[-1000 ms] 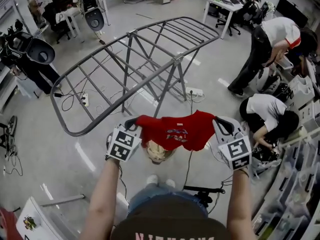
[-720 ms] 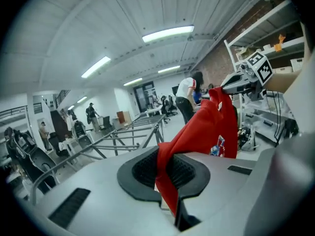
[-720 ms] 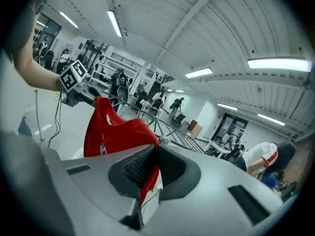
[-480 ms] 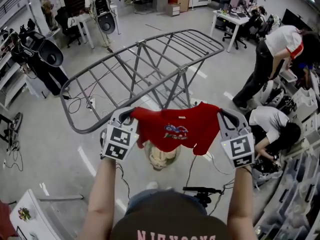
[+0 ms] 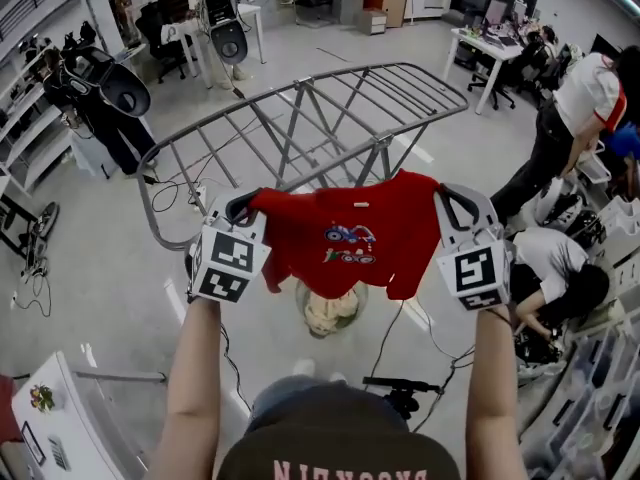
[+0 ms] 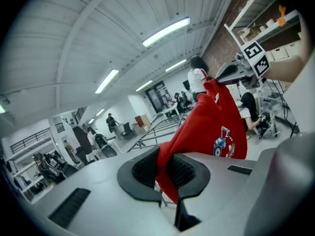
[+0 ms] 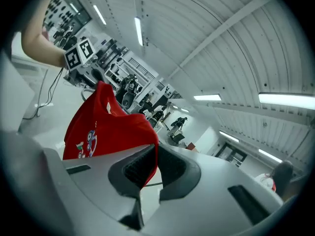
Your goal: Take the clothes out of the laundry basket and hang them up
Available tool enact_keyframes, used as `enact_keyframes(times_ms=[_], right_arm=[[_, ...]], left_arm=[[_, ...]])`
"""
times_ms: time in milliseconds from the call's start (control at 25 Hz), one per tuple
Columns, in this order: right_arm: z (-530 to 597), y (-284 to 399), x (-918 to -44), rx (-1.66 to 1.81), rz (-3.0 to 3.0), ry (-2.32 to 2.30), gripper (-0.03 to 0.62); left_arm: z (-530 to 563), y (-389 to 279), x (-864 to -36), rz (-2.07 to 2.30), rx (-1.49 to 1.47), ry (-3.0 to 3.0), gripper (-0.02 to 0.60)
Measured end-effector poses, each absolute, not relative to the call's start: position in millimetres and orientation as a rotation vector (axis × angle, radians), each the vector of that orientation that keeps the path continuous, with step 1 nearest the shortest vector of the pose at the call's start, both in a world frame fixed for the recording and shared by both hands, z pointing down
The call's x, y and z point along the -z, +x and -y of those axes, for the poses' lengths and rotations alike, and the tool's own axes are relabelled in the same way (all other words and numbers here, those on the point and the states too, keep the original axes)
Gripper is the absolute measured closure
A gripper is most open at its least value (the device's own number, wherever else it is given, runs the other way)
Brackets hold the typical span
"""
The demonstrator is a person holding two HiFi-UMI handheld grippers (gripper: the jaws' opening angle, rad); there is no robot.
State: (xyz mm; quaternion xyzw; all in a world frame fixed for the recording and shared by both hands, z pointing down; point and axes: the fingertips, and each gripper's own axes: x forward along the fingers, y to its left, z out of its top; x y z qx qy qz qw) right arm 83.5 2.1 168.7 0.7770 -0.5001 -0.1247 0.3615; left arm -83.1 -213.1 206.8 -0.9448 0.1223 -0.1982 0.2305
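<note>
Evidently the left claw (image 5: 241, 208) and right claw (image 5: 452, 199) each pinch the shirt (image 5: 345, 236) by a shoulder, spreading it between them to drape over the rack (image 5: 300, 118) ahead.

light: bright, even, from long white ceiling strip lights (image 6: 166, 32) | shadows: faint, soft on pale grey smooth floor (image 5: 100, 268) | gripper views: heavy fisheye, dark corners, near fg soft | red printed T-shirt (image 5: 350, 233): sharp, no glare
</note>
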Motion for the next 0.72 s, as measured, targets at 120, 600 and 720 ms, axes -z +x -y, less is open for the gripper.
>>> enact_keyframes(times_ms=[120, 600, 720], right_arm=[[15.6, 88.2, -155.7, 0.404, 1.254, 1.941, 0.579], [85.2, 105.9, -87.8, 0.728, 1.108, 1.829, 0.577], [112.3, 108.5, -72.9, 0.792, 1.066, 1.755, 0.577]], left_arm=[[224.2, -87.2, -188.9, -0.431, 0.525, -2.549, 0.565], [262.1, -100.6, -98.3, -0.771, 0.362, -2.243, 0.565], [279.0, -103.6, -83.9, -0.799, 0.371, -2.176, 0.565]])
